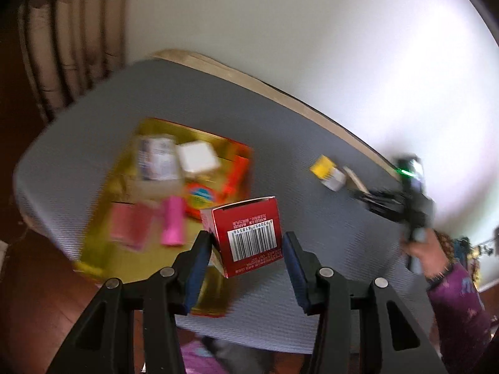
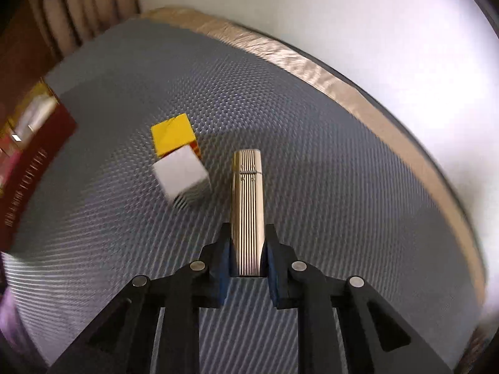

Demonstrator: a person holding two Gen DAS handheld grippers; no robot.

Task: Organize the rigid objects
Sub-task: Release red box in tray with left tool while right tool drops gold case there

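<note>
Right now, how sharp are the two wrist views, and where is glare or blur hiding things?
Left wrist view: the red barcode carton between the left gripper pads is sharp; the gold tray contents are motion-smeared; the wall glares at upper right. Right wrist view: the ribbed silver metal case in the right gripper is crisp; the left edge is blurred; the wall is washed out.

You are looking down at a table [image 2: 312,71] with a pale wooden edge, covered by a grey textured mat [image 1: 93,118] that fills the middle of both views. On the mat, at the left of the left wrist view, lies a gold tray with red sides [image 1: 131,155], and right of centre there sits a small yellow-and-white box [image 1: 329,173]. In the right wrist view that box [image 2: 179,162] sits at centre left, and the tray [image 2: 40,143] shows at the left edge.
</note>
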